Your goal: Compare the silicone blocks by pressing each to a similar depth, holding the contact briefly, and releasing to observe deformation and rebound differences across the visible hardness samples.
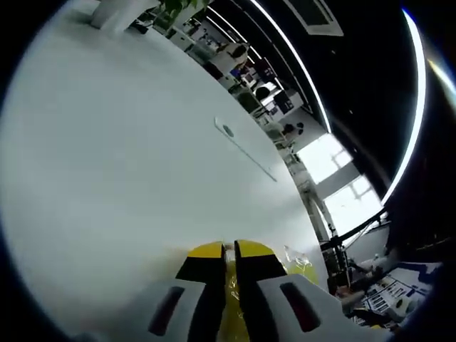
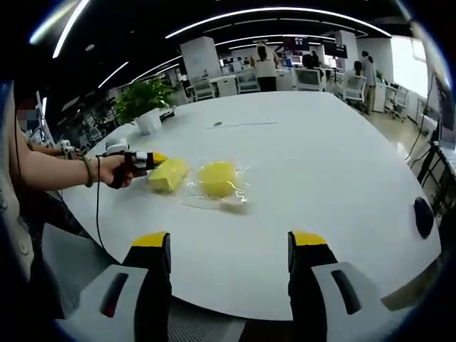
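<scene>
Left claw [image 2: 155,160], jaws nearly together, pressing the left yellow silicone block [image 2: 168,174] at centre-left on the white desk [image 2: 320,171], its bagged twin [image 2: 217,178] just beside; right claw [image 2: 228,249] spread, idle; an off-centre push could skid the block sideways.

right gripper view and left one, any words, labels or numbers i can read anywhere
None can be read.
Screens at the far wall in the right gripper view: too small and blurred.
Printed blue and white sheets at the lower right of the left gripper view: marks too blurred.
Yellow blocks in plastic: no label visible.
</scene>
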The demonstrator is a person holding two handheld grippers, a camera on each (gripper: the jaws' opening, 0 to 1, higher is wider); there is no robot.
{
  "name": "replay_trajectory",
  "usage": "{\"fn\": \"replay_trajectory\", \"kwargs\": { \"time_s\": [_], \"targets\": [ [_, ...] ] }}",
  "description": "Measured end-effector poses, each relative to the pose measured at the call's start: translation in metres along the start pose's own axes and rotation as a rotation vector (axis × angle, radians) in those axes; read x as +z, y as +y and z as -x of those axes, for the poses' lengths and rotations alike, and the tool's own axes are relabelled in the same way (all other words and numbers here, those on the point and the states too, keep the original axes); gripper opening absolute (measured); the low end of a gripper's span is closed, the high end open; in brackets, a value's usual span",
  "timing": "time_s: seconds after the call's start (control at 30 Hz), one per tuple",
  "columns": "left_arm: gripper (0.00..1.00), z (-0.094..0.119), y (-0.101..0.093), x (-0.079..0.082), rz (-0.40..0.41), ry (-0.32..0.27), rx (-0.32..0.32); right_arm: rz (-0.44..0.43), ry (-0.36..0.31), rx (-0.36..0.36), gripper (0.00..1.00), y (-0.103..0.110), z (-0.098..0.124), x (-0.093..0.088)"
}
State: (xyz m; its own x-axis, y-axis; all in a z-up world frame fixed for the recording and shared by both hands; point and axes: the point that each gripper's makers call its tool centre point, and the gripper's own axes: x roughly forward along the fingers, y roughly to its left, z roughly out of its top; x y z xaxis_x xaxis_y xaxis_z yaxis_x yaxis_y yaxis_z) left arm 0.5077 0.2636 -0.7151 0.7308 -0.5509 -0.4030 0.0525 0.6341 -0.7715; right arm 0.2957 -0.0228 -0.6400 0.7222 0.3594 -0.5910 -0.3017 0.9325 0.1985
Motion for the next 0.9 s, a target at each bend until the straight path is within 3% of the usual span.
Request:
{"fn": "replay_trajectory", "kwargs": {
  "time_s": [0.27,0.37,0.53,0.9],
  "targets": [
    [0.0,0.0,-0.003,0.0,0.016,-0.001,-0.022,0.003,0.0,0.0,0.62,-0.001,0.0,0.001],
    [0.0,-0.001,-0.006,0.001,-0.04,0.007,-0.027,0.004,0.003,0.002,0.62,-0.001,-0.001,0.001],
    [0.0,-0.001,-0.007,0.002,-0.043,0.017,-0.025,0.009,0.004,0.007,0.61,0.001,-0.003,0.002],
    [0.0,0.005,-0.022,0.006,-0.138,0.014,-0.024,0.017,0.0,0.022,0.61,0.004,-0.005,0.003]
  ]
}}
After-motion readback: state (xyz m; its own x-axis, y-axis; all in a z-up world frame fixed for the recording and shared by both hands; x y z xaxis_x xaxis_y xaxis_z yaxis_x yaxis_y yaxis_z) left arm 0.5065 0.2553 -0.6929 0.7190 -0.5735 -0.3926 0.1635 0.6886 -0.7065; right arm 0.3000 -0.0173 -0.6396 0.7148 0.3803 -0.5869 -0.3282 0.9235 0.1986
